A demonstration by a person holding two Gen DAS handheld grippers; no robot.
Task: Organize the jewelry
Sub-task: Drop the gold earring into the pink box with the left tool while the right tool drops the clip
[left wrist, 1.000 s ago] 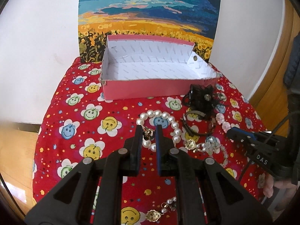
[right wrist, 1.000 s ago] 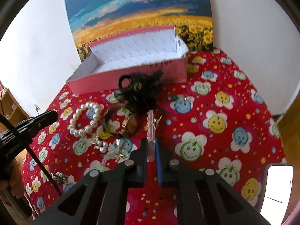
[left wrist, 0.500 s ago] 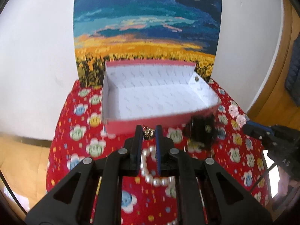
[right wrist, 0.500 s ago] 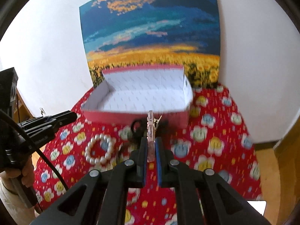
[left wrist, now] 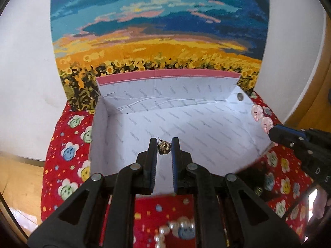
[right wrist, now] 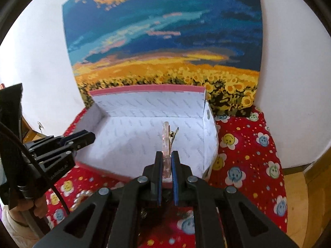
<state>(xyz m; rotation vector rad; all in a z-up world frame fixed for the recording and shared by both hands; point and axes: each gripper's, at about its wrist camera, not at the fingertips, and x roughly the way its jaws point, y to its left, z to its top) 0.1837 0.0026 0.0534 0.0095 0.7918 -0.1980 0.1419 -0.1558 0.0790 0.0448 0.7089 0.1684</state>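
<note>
While tongs (left wrist: pixel 164 145) hover, box (left wrist: pixel 206 128) bare inside

Two hand-held grippers: the left hand-held gripper (left wrist: pixel 163 144) and the right hand-held gripper (right wrist: pixel 167 157). One pink box (left wrist: pixel 202 74). One small gold earring (left wrist: pixel 164 147), one pale pink hair clip (right wrist: pixel 166 138), one pearl bracelet (left wrist: pixel 171 229) partly hidden. One sunflower painting (left wrist: pixel 159 26). One dark ornament (left wrist: pixel 251 177), perhaps more; it's blurred.
</note>
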